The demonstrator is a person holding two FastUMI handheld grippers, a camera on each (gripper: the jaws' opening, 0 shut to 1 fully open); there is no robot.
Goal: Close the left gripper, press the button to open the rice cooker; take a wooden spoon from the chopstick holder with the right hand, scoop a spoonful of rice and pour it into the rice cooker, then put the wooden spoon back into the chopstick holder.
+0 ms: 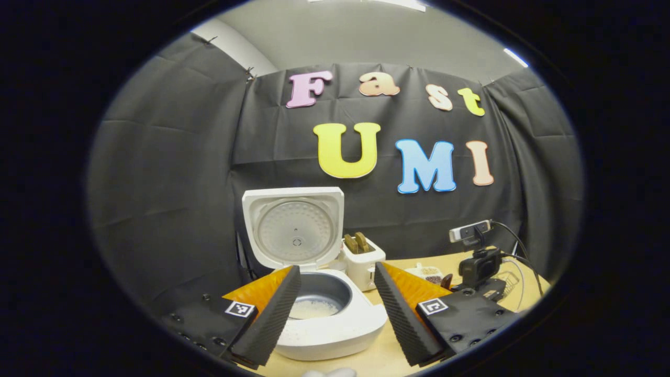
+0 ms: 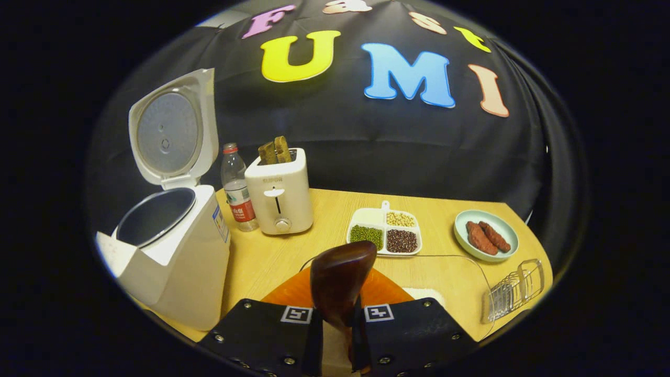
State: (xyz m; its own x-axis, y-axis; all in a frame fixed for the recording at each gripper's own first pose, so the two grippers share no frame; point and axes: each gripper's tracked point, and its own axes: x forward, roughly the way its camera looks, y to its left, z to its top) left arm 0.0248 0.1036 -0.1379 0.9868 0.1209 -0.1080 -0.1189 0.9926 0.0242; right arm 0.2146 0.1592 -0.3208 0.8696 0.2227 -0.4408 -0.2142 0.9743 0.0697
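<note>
The toaster carries a small grey brand word on its front, above the lever; it seems to read "SUPOR", but it is faint. The water bottle has a red label and the rice cooker a side sticker, both too small to read. Square black-and-white marker signs stand on both grippers.

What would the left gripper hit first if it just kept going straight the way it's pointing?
Probably the open rice cooker: the left gripper points at its front rim and inner pot with rice in it. Depth is hard to judge.

Glossy dark wooden spoon; smooth white plastic rice cooker.
</note>
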